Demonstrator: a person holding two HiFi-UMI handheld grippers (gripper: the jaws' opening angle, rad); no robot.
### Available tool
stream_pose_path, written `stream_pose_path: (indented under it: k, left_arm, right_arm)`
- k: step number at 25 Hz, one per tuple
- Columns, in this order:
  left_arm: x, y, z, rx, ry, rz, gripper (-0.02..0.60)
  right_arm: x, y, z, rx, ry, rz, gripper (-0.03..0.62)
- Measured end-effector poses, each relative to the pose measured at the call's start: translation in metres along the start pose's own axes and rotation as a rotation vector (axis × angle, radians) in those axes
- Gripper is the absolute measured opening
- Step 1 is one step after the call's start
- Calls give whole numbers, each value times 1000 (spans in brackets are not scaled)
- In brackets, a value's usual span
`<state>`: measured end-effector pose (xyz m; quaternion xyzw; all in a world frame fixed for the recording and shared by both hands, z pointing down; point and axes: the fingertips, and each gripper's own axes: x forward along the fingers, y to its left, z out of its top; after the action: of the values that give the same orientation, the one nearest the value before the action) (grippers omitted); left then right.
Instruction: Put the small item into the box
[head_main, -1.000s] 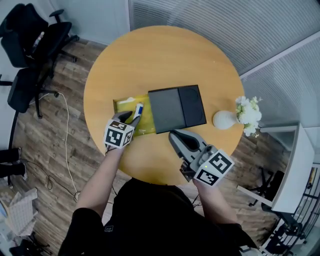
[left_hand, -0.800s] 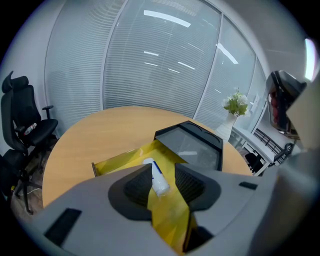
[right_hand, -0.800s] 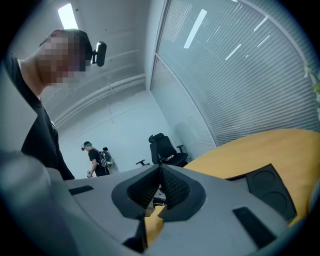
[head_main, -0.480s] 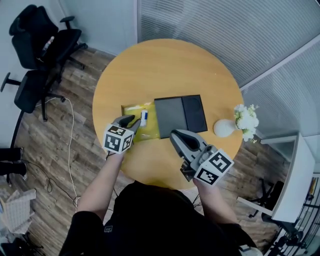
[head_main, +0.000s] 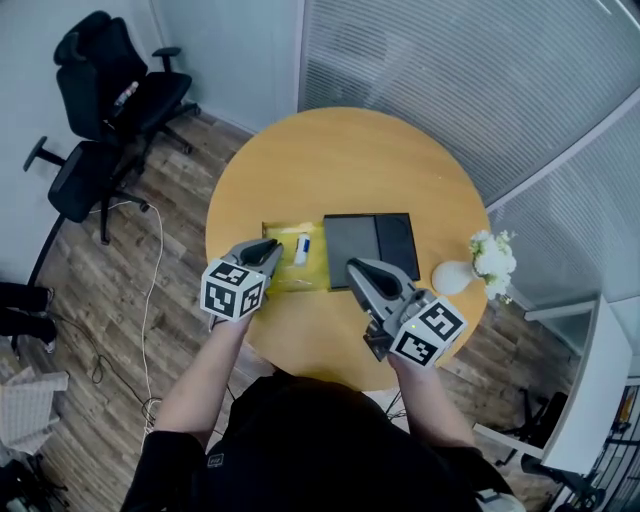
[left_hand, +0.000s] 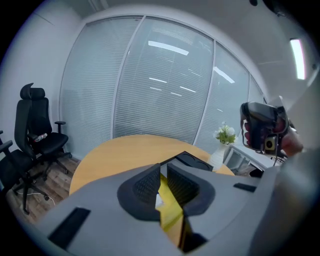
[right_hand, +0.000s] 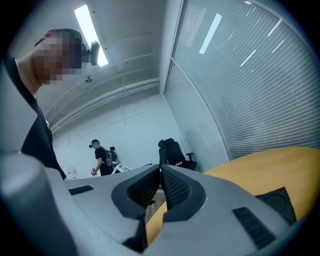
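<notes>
Honey-coloured wood fills the middle of the head view: a round table (head_main: 340, 160) beneath your two grippers. Your left gripper (head_main: 268, 247), at centre left, hangs over the left part of a yellow pouch (head_main: 285, 275). Its jaws are closing, with a narrow gap between them and nothing in it; only the pouch shows beyond. The small white-and-blue item (head_main: 302, 249) lies on the pouch, just right of that gripper and beside the black box (head_main: 370, 247), not in it. Your right gripper (head_main: 352, 266), at lower centre, has its jaws pressed together and empty, tips by the box's lower-left corner. A white vase of flowers (head_main: 455, 277) stands at the table's right edge.
</notes>
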<state>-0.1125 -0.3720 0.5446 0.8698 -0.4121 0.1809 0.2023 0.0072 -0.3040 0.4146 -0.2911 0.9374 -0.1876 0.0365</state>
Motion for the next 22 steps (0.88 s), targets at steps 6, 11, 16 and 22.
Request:
stream_pose_path:
  k: [6, 11, 16, 22]
  left_arm:
    - [-28, -4, 19, 5, -57, 17, 43]
    - [-50, -10, 49, -22, -139, 8, 40]
    - [-82, -23, 84, -9, -254, 25, 38]
    - [-119, -31, 114, 63, -346, 78, 37]
  right_arm:
    - [-2, 1, 8, -20, -6, 12, 38]
    - [3, -2, 22, -40, -33, 15, 38]
    - [4, -1, 40, -57, -65, 20, 38]
    - [5, 15, 69, -136, -93, 46, 37]
